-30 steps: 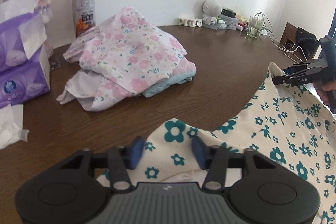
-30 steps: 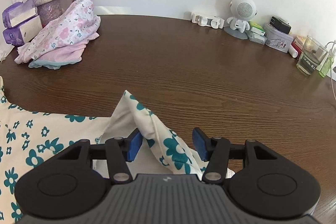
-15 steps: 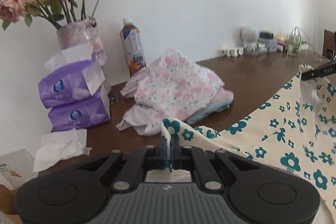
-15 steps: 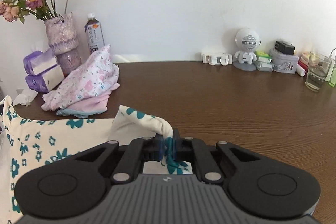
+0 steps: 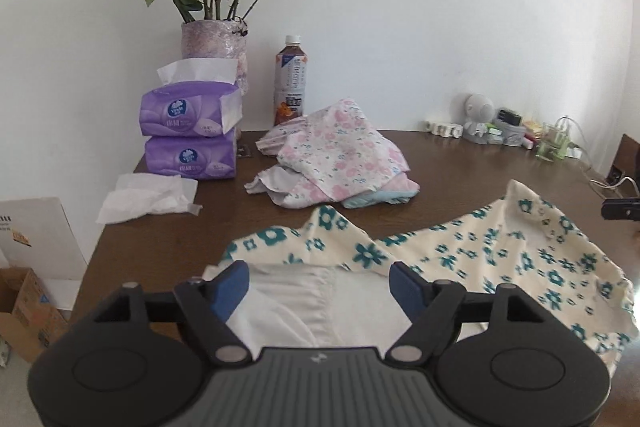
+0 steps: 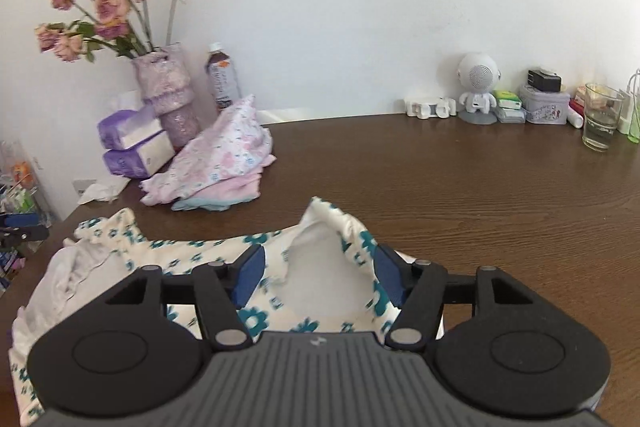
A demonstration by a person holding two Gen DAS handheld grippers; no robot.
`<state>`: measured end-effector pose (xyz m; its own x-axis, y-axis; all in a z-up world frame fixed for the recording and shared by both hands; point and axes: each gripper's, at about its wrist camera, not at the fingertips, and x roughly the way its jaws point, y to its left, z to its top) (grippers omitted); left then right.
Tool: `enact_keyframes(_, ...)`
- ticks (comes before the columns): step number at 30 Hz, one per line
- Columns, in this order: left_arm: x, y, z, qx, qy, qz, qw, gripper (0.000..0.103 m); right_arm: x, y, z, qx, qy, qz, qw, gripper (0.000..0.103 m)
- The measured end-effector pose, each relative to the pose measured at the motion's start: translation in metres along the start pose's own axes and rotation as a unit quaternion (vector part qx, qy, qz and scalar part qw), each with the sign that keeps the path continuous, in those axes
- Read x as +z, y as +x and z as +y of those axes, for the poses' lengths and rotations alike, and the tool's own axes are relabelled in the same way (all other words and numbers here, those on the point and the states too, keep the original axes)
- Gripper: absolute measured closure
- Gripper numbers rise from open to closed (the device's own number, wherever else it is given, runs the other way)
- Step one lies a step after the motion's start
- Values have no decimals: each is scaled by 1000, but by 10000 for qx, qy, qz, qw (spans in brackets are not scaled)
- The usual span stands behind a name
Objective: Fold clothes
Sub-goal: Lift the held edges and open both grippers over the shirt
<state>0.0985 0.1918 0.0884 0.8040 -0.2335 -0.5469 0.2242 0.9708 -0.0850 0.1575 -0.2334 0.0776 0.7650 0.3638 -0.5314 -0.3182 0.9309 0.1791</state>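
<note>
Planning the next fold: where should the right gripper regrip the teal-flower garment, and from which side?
Take the raised far corner of the teal-flower garment. It stands peaked off the table, right ahead of the right gripper, whose jaws are opening around it. Probably come in from the near side, pads either side of the peak.

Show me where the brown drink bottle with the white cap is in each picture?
Left wrist view: the drink bottle stands left of centre against the wall, right of the flower vase.
Right wrist view: the bottle is in the left part, again right of the vase.
Shared landmark: the pink floral clothes pile lies in front of it.
</note>
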Motion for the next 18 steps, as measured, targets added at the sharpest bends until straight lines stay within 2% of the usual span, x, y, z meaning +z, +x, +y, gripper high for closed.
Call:
enact_keyframes(4, -43, -36, -22, -374, -3, 172, 9991, 26, -38, -41, 31, 439, -284, 47, 9986, 41)
enact_keyframes(7, -69, -52, -33, -428, -71, 315, 9986, 26, -68, -53, 47, 660, -347, 233, 9969, 41)
enact_keyframes(11, -96, -63, -42, -335, -81, 535, 9980, 26, -102, -62, 61, 818, -383, 452, 9949, 41)
enact_keyframes(18, -117, -56, -38, 156, -144, 794, 9966, 27, -134, -60, 58, 439, -343, 392, 9977, 41)
